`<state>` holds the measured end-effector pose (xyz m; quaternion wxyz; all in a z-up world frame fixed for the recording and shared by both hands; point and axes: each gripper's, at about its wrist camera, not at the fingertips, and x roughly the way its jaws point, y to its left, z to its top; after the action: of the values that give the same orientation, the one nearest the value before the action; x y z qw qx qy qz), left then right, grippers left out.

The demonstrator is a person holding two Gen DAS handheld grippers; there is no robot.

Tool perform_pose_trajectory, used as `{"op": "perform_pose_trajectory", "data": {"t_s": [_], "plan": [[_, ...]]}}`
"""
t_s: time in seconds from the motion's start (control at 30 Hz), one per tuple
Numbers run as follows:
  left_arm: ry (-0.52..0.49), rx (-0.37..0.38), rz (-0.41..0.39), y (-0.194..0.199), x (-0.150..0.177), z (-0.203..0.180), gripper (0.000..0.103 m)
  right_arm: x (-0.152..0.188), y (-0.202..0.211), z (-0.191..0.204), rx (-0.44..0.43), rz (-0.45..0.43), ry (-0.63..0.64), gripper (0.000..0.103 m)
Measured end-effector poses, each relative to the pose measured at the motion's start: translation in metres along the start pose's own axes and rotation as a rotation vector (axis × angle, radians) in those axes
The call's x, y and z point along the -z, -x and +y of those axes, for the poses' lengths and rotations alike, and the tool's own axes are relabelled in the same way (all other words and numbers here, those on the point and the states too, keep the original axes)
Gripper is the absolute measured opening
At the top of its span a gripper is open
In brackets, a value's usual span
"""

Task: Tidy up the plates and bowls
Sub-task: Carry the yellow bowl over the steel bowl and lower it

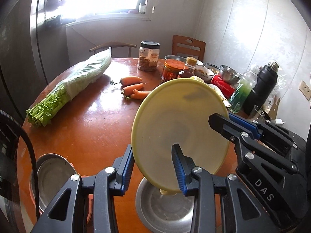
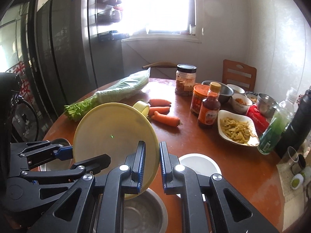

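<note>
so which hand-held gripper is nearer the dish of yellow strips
Right: the dish of yellow strips lies ahead to its right. The left sits across the yellow plate.

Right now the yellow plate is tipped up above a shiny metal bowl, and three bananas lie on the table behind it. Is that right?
Not quite. Those are three carrots, not bananas. The right wrist view shows them orange, lying on the table behind the yellow plate. The plate is tipped up above the shiny metal bowl, as you said.
</note>
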<state>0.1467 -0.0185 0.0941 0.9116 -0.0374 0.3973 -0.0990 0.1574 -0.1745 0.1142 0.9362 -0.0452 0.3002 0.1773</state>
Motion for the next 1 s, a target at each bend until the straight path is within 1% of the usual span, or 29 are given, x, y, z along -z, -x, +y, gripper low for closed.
{"op": "perform_pose_trajectory", "data": {"t_s": [0.17,0.67,1.0], "plan": [[-0.014,0.001,-0.008,0.010,0.007,-0.006,0.039,0.008,0.014,0.002,0.008,-0.015,-0.006,0.015],[-0.033,0.005,-0.012,0.020,0.027,-0.013,0.039,0.031,0.029,0.002,0.010,-0.007,-0.016,0.015],[-0.038,0.024,0.016,0.005,0.043,-0.014,0.039,0.053,0.024,0.002,0.030,0.028,-0.019,0.014]]}}
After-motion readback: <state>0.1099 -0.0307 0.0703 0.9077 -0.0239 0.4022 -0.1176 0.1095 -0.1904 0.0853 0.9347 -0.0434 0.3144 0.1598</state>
